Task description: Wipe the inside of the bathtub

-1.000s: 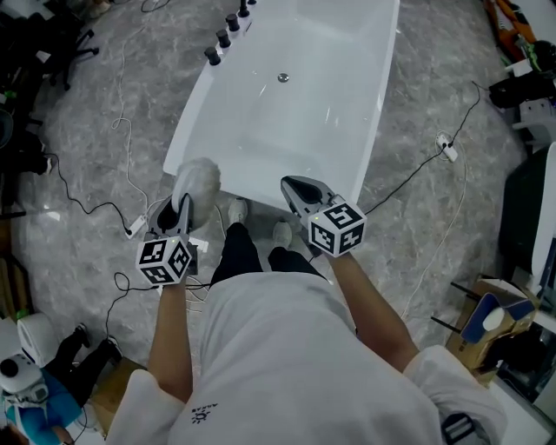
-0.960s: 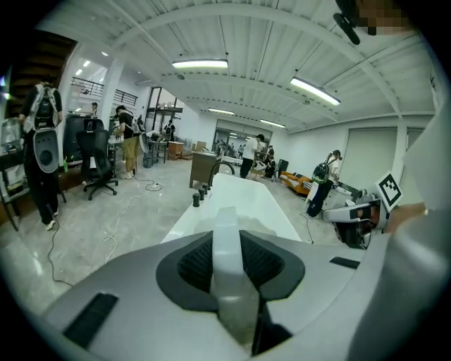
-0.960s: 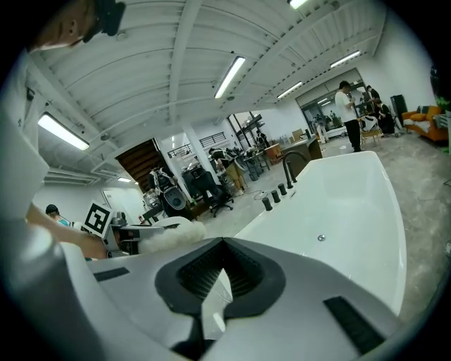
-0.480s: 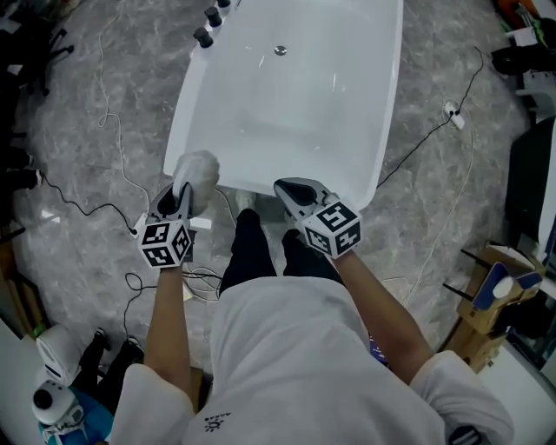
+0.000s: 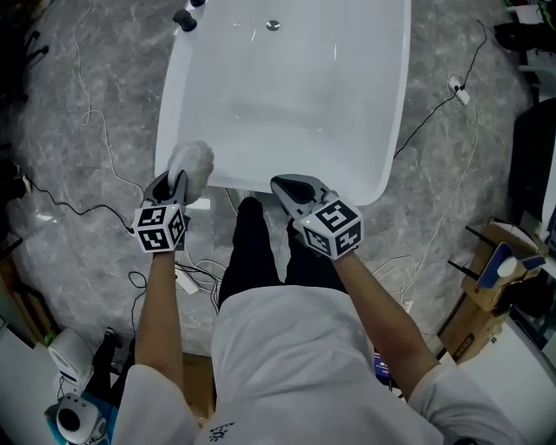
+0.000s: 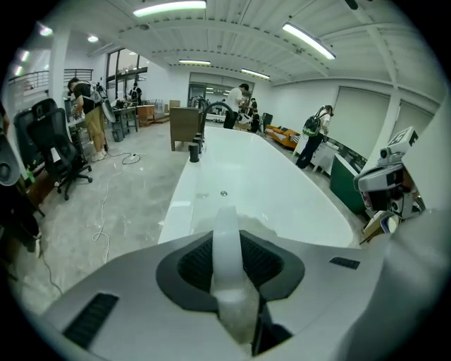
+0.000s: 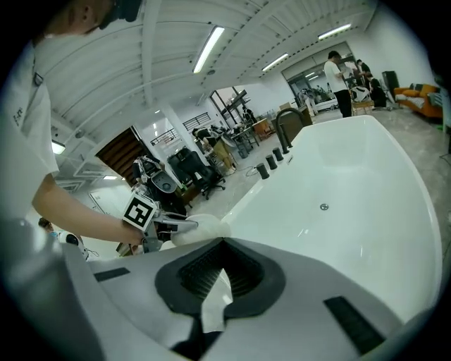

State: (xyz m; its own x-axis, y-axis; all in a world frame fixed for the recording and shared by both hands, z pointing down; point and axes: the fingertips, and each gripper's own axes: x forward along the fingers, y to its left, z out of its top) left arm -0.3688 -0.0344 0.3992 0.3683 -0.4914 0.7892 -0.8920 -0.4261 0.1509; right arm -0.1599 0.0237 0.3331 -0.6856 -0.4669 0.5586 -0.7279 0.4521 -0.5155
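The white bathtub (image 5: 174, 113) lies lengthwise ahead of me, its near rounded end just past the person's legs, its drain (image 5: 273, 25) at the far end. My left gripper (image 5: 180, 181) is shut on a fluffy white cloth (image 5: 192, 162) that hangs over the tub's near left rim. In the left gripper view the cloth (image 6: 227, 268) is pinched between that gripper's (image 6: 227, 236) jaws, with the tub (image 6: 282, 190) beyond. My right gripper (image 5: 281, 183) is shut and holds nothing, just short of the near rim. The right gripper view shows its jaws (image 7: 224, 243) closed, the cloth (image 7: 201, 227) to the left and the tub (image 7: 352, 190) ahead.
Black tap knobs (image 5: 185, 19) stand on the tub's far left rim. Cables (image 5: 87, 113) and a power strip (image 5: 458, 91) lie on the grey floor on both sides. A cardboard stand (image 5: 486, 295) is at the right. Office chairs (image 6: 53, 148) and people stand far off.
The tub has come closer and shifted up in the head view. Both grippers keep their hold and spacing at the near rim; the cloth stays in the left gripper.
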